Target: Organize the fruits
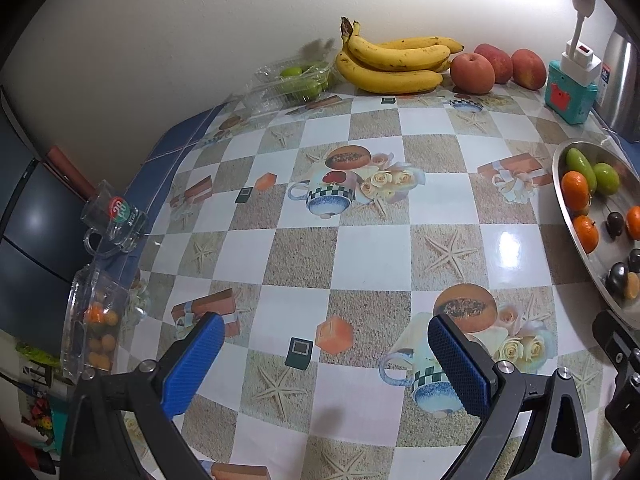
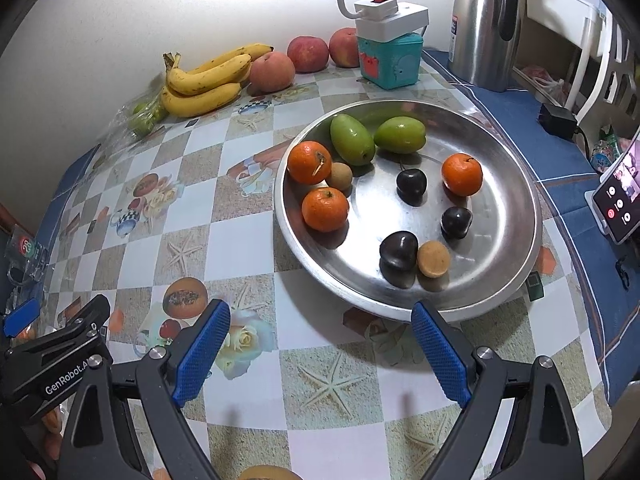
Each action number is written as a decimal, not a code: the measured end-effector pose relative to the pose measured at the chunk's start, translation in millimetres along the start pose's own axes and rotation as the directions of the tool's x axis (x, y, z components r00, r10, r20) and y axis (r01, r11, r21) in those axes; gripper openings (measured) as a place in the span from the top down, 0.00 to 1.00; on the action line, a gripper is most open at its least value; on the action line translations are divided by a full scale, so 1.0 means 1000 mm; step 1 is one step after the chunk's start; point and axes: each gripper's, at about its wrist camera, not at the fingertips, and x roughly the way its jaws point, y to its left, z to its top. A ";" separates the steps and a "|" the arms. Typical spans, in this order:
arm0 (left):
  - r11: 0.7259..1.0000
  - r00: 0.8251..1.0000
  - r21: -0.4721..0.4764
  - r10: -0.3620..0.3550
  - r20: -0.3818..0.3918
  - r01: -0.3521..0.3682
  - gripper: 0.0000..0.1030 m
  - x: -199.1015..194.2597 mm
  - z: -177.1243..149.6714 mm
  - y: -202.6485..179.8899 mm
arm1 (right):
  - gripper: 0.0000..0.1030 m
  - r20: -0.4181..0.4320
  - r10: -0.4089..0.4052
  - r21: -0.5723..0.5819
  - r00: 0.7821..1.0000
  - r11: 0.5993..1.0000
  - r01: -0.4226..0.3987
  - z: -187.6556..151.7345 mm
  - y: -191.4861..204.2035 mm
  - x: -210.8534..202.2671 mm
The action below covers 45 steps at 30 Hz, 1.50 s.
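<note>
A steel plate (image 2: 516,216) holds three oranges (image 2: 325,209), two green fruits (image 2: 352,139), three dark plums (image 2: 398,251) and two small brown fruits (image 2: 434,259). In the left wrist view the plate (image 1: 560,184) sits at the right edge. Bananas (image 1: 390,62) and three peaches (image 1: 472,73) lie by the back wall. My left gripper (image 1: 322,344) is open and empty above the checkered tablecloth. My right gripper (image 2: 320,332) is open and empty just in front of the plate's near rim.
A clear box of green fruit (image 1: 296,80) sits left of the bananas. A clear box of small orange fruit (image 1: 98,328) and a glass mug (image 1: 114,218) stand at the table's left edge. A teal box with a power adapter (image 2: 390,52), a steel kettle (image 2: 484,24) and a phone (image 2: 620,200) are on the right.
</note>
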 end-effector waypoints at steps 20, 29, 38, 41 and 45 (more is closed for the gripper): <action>1.000 1.000 0.006 -0.005 -0.007 0.006 0.00 0.002 0.001 -0.001 | 0.10 -0.020 0.000 0.010 1.000 1.000 0.000 0.000 -0.002 0.005; 1.000 1.000 0.003 -0.005 -0.010 0.005 0.00 0.003 0.001 0.000 | 0.10 -0.021 0.001 0.009 1.000 1.000 0.000 0.000 -0.002 0.005; 1.000 1.000 0.000 -0.006 -0.013 0.006 0.00 0.004 0.001 0.002 | 0.10 -0.023 0.000 0.006 1.000 1.000 0.000 0.000 -0.001 0.006; 1.000 1.000 -0.003 -0.006 -0.015 0.006 0.00 0.004 0.000 0.003 | 0.10 -0.023 0.000 0.005 1.000 1.000 0.000 0.000 0.000 0.006; 1.000 1.000 0.000 -0.008 -0.011 0.008 0.00 0.003 -0.001 0.003 | 0.10 -0.025 0.001 0.000 1.000 1.000 -0.001 0.000 0.000 0.007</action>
